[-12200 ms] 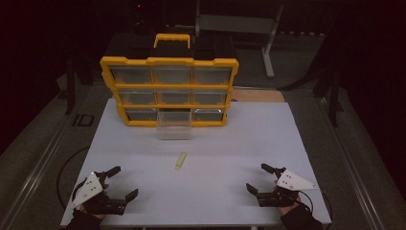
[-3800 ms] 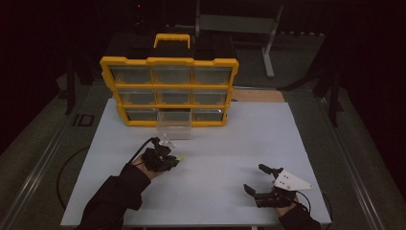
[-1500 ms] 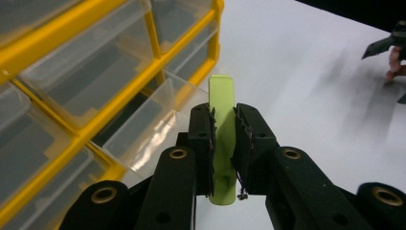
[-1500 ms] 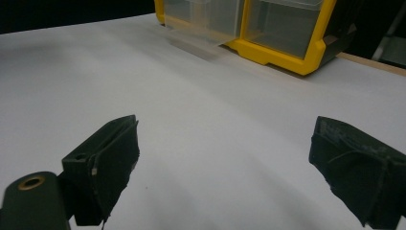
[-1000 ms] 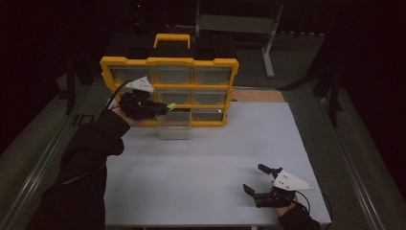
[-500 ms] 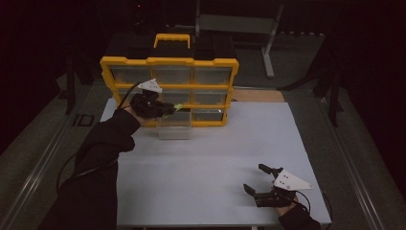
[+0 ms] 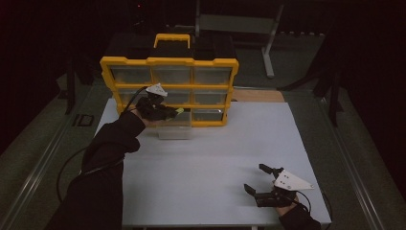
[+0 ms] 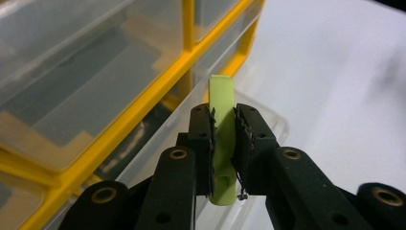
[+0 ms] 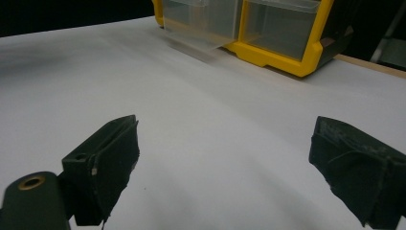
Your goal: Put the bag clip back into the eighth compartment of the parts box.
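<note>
While dark room surrounds white table [image 7: 210, 158], left tongs [image 8: 223, 139] clamp green strip [image 8: 221, 143], right tongs [image 9: 225, 172] wide.

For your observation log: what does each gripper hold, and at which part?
The left gripper pinches a light-green strip near its lower end. The right gripper is open and holds nothing.

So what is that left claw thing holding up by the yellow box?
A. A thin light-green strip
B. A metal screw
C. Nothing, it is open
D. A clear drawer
A: in the left gripper view the left gripper has its two black jaws shut on a thin light-green strip, held above the pulled-out clear drawer of the yellow box.
</note>
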